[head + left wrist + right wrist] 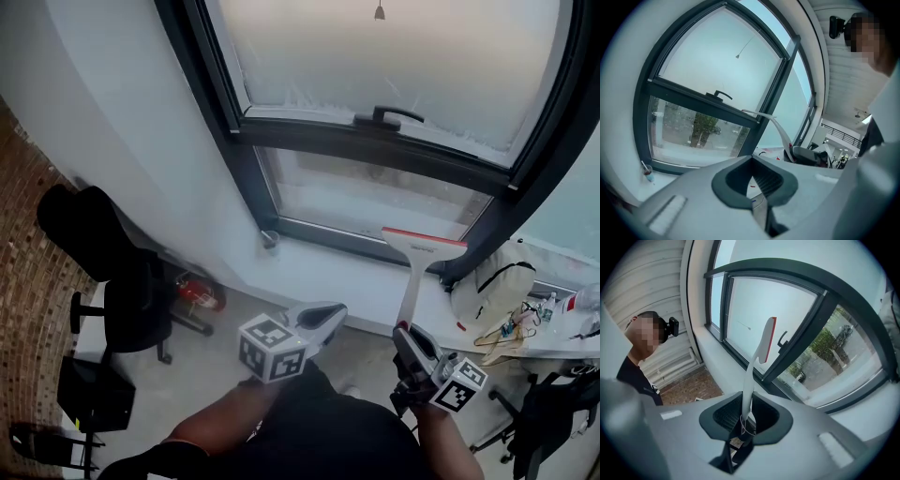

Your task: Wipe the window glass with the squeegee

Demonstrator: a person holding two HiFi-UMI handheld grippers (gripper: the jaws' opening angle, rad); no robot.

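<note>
Upright, the squeegee [412, 284] stands clamped in the right gripper [409, 333].

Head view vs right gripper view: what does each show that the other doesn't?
Head view only: the left gripper, a black chair and a red object on the floor, and clutter at right.

Right gripper view only: a close look at the right gripper, its tongs shut on the squeegee handle, plus the head camera on the person.

Both: the squeegee, the dark window frame and the window handle.
</note>
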